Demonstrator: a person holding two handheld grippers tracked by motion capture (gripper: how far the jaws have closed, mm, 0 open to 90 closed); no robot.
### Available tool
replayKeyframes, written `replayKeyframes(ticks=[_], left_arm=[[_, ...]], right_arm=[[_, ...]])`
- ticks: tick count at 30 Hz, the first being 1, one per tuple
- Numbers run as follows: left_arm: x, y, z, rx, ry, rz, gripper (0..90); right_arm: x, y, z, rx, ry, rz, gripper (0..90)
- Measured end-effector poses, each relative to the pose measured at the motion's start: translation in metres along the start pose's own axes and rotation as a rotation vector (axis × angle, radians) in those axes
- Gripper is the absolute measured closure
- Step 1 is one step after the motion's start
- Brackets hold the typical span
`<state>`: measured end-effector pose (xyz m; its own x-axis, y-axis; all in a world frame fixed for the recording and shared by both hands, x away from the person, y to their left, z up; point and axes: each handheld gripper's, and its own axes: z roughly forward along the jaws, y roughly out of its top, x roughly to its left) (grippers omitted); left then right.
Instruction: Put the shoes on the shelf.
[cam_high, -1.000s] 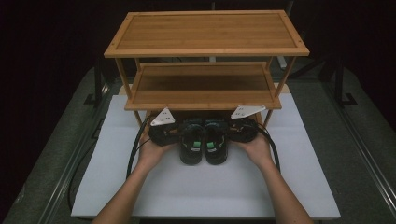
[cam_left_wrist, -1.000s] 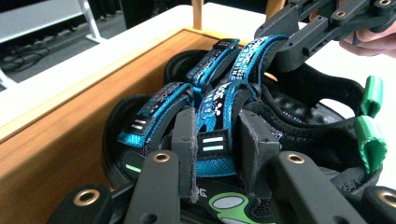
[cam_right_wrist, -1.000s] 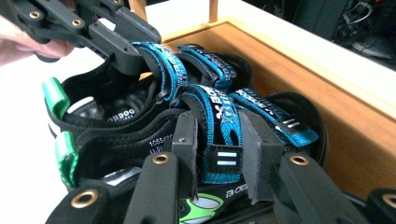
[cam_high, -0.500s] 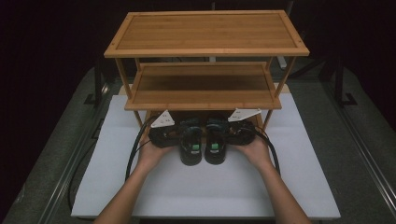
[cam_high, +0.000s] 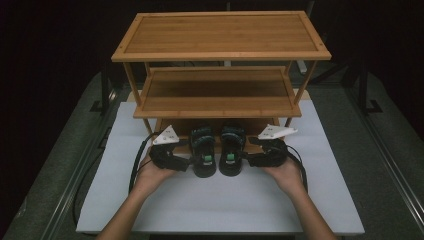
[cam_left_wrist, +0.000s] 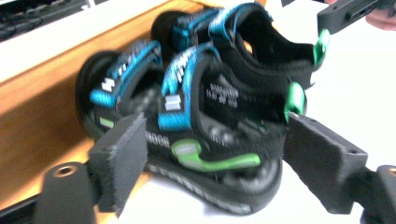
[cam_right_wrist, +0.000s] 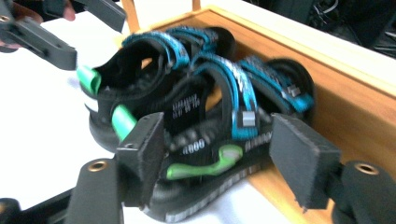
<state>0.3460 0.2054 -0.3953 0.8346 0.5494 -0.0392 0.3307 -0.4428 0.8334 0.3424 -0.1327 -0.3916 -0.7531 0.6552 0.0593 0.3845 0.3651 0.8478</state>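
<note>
Sandals (cam_high: 219, 150) side by side, between left hand-held gripper (cam_high: 186, 161) and right hand-held gripper (cam_high: 248, 159) — jaws apart

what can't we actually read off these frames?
- Sandal toes: high view, hidden under the middle shelf.
- Print on the inner strap: left gripper view, blurred and too small.
- Sole lettering: right gripper view, motion blur.
- Left claw and right claw: high view too small to show the gaps; both have just been opening.
</note>
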Motion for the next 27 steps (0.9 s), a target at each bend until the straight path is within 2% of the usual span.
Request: replayKeyframes(ticks=[4, 9, 10, 15, 17, 21, 23, 25, 27], left_arm=[[-0.006, -0.014, 0.001, 0.043, 0.009, -0.005, 15.9], [-0.009, -0.027, 0.012, 0.094, 0.004, -0.022, 13.6], [-0.01, -0.028, 0.016, 0.116, 0.012, -0.012, 11.8], [-0.017, -0.031, 0.028, 0.147, 0.033, 0.036, 9.8], [-0.02, -0.033, 0.034, 0.167, 0.045, 0.051, 9.8], [-0.023, -0.034, 0.04, 0.176, 0.056, 0.062, 9.8], [-0.024, -0.034, 0.042, 0.185, 0.072, 0.071, 10.0], [-0.022, -0.035, 0.042, 0.18, 0.061, 0.057, 10.7], [-0.021, -0.034, 0.042, 0.181, 0.058, 0.061, 10.7]], right_arm=[[0.002, -0.016, -0.004, 0.036, -0.013, 0.027, 30.6], [0.01, -0.032, 0.009, 0.108, -0.014, 0.027, 27.3], [0.011, -0.034, 0.011, 0.116, -0.014, 0.023, 27.2], [0.019, -0.044, 0.029, 0.18, -0.018, 0.012, 22.7], [0.023, -0.045, 0.034, 0.187, -0.014, 0.005, 22.1], [0.032, -0.044, 0.042, 0.201, -0.015, -0.011, 20.3], [0.035, -0.044, 0.045, 0.208, -0.043, -0.027, 19.2], [0.034, -0.043, 0.045, 0.205, -0.042, -0.023, 19.4], [0.034, -0.043, 0.045, 0.202, -0.039, -0.019, 19.7]])
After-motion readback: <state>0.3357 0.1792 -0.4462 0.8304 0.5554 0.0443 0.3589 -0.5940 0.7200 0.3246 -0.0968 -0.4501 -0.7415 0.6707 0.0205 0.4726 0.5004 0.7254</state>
